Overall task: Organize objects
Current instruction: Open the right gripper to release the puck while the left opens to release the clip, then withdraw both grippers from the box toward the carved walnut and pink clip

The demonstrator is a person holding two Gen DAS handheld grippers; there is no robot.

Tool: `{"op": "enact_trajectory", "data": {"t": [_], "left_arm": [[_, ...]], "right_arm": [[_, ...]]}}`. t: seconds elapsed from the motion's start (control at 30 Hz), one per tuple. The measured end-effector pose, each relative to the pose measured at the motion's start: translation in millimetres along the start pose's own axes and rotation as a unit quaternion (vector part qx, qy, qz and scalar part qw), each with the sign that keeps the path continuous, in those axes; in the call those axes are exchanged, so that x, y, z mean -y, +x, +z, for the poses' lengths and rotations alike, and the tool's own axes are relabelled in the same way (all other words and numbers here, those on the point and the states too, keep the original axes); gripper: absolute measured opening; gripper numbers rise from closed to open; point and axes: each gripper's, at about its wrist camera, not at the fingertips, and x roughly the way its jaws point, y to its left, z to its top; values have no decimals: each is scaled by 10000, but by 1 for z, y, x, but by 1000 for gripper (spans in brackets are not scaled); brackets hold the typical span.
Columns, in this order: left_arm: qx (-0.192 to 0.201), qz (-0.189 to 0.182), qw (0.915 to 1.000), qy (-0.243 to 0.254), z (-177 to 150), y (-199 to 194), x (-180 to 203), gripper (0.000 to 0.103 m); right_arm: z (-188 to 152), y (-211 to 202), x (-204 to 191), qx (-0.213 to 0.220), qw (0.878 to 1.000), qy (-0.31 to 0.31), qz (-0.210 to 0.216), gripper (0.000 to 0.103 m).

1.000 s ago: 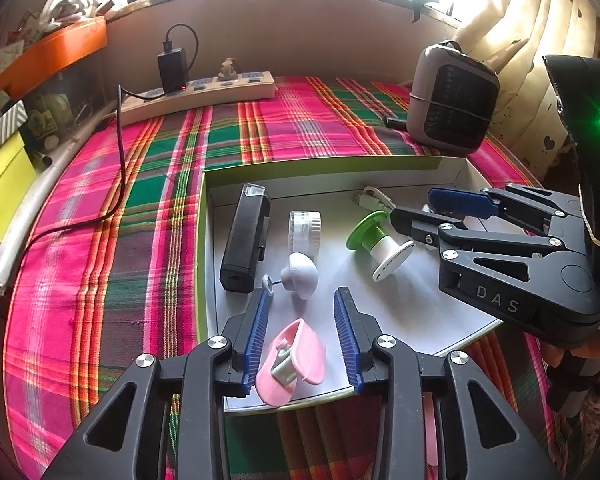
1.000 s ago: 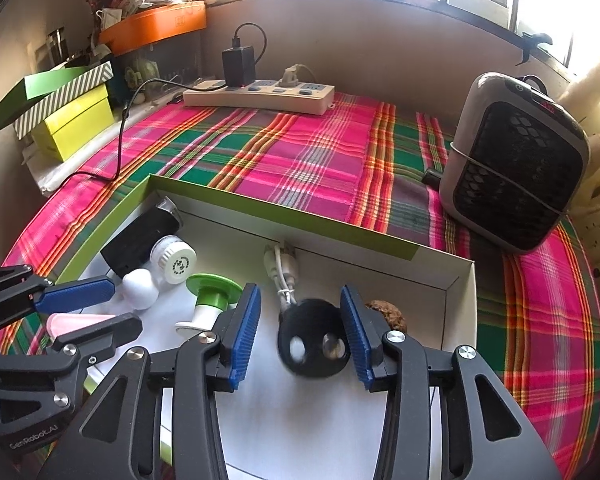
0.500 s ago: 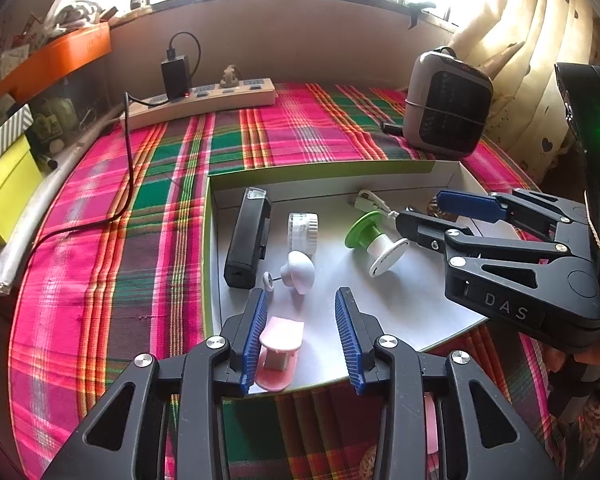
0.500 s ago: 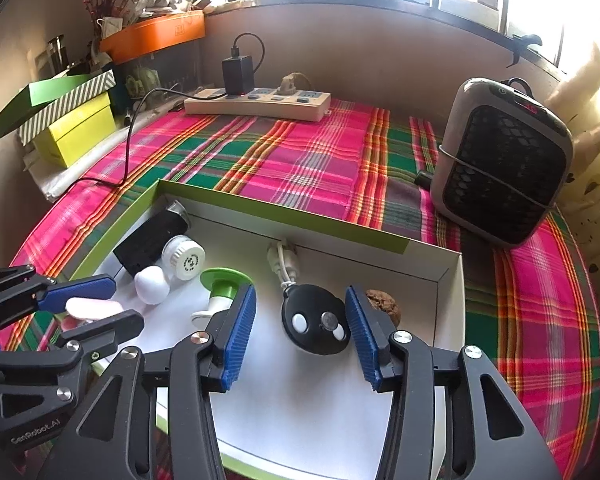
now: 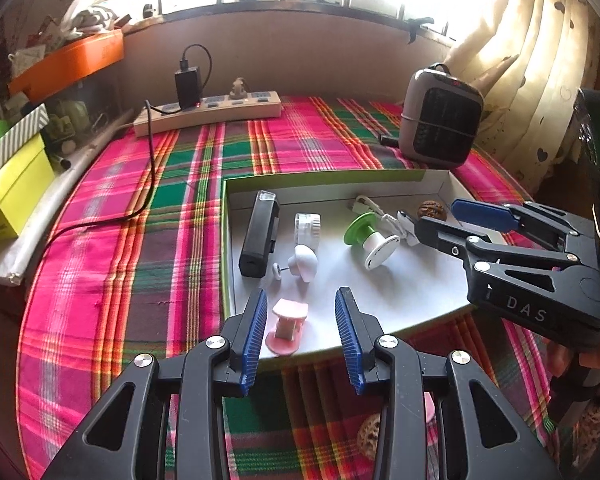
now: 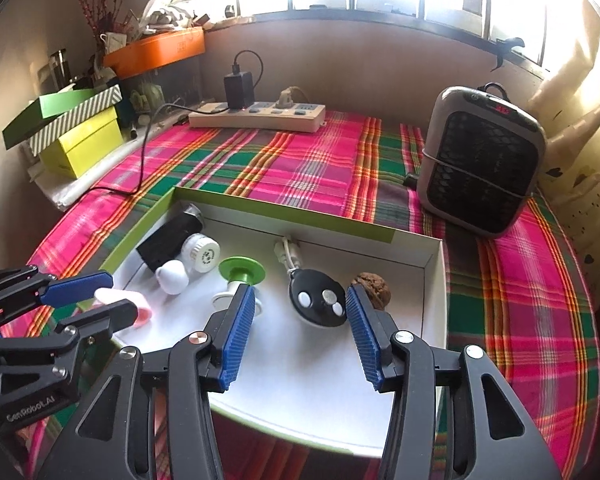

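Observation:
A shallow white box with a green rim (image 5: 324, 178) (image 6: 284, 216) lies on the plaid cloth. In it lie a black bar (image 5: 259, 238), a white round cap (image 5: 307, 228), a white knob (image 5: 305, 258), a green-and-white spool (image 5: 366, 236), a walnut (image 6: 372, 290), a black remote with a white cable (image 6: 318, 298) and a pink spool (image 5: 286, 326). My left gripper (image 5: 302, 334) is open and empty, just behind the pink spool. My right gripper (image 6: 296, 336) is open and empty, just behind the remote.
A grey fan heater (image 6: 480, 160) stands at the back right. A power strip with a black charger (image 6: 256, 116) and cable lies at the back. Green and yellow boxes (image 6: 76, 136) and an orange tray stand at the left. Another walnut (image 5: 370, 436) lies under my left gripper.
Both grippers have drawn back and up from the box. The pink spool and the black remote, which were between the fingers, now lie free on the box floor.

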Motion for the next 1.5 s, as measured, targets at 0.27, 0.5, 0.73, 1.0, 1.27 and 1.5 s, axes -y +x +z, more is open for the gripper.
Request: {"op": "enact_trajectory", "data": {"t": [0.27,0.5,0.73,1.0,1.27,1.5], "left_arm": [[92,-156,9998,21,-11,-19,-1,34],[-31,-537,9985,117,-25,-25,2,34],[-108,-767,9964,336,-36,-29,11,34],[-285,-1139,9920,472,-47,-26,19,37],[-415,-1173,9910,496,-56,-19,20,37],[-516,-1228,9901,436,-58,-12,18,37]], "right_arm": [[-8,-22,-4,213,9998,38,-14,49],[-18,-41,-11,328,9995,-22,37,49],[-34,-50,-17,303,9994,27,136,49],[-48,-58,-18,272,9995,84,154,50],[-57,-64,-19,262,9995,143,135,50],[-61,-64,-22,205,9996,141,125,50]]}}
